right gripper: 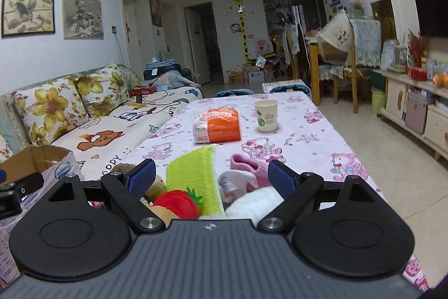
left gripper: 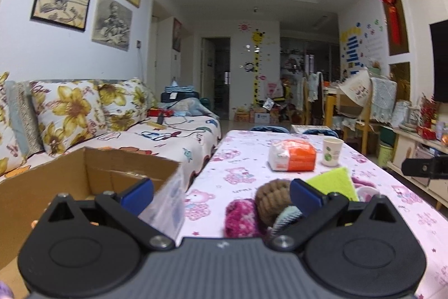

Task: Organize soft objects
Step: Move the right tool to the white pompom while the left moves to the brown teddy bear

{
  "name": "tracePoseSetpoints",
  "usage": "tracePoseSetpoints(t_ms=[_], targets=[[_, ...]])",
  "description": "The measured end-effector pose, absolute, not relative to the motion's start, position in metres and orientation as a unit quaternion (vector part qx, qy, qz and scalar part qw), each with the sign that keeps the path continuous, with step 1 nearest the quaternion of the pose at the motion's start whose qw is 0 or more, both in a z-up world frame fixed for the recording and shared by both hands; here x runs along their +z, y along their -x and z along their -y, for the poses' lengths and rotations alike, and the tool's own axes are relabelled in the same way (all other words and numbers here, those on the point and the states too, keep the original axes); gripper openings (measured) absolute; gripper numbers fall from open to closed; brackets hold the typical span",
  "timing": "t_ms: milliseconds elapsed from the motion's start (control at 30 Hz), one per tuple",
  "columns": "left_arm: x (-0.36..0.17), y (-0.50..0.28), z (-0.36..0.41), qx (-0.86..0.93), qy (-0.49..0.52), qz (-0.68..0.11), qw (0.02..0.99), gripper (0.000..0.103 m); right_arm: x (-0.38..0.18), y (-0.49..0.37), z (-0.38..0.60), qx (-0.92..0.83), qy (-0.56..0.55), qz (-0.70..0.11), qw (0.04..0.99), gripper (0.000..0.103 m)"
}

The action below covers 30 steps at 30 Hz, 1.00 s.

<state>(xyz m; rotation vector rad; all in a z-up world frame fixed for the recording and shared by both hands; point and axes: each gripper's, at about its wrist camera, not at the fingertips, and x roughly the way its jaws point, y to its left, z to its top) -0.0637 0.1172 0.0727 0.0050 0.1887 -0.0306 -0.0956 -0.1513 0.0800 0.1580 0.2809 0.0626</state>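
Soft things lie in a heap at the near end of the table. In the left wrist view I see a brown knitted ball, a magenta fluffy piece and a lime green cloth. My left gripper is open and empty, just in front of them, beside an open cardboard box. In the right wrist view the green cloth, a red plush strawberry, a pink sock and a white fluffy piece lie under my right gripper, which is open and empty.
An orange tissue pack and a paper cup stand mid-table on the pink bear tablecloth. A sofa with floral cushions runs along the left. A plastic bag hangs at the box's edge. Chairs and a cabinet stand at the right.
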Motion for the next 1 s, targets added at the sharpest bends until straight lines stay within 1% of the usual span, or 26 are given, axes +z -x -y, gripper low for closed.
tracePoseSetpoints(t_ms=[667, 1000], targets=[[0.058, 0.062, -0.048, -0.112, -0.074, -0.098, 0.986, 0.102, 0.062, 0.088, 0.165, -0.004, -0.148, -0.188, 0.971, 0.103], [0.037, 0.054, -0.002, -0.155, -0.164, -0.110, 0.968, 0.102, 0.052, 0.072, 0.159, 0.023, -0.167, -0.222, 0.960, 0.103]])
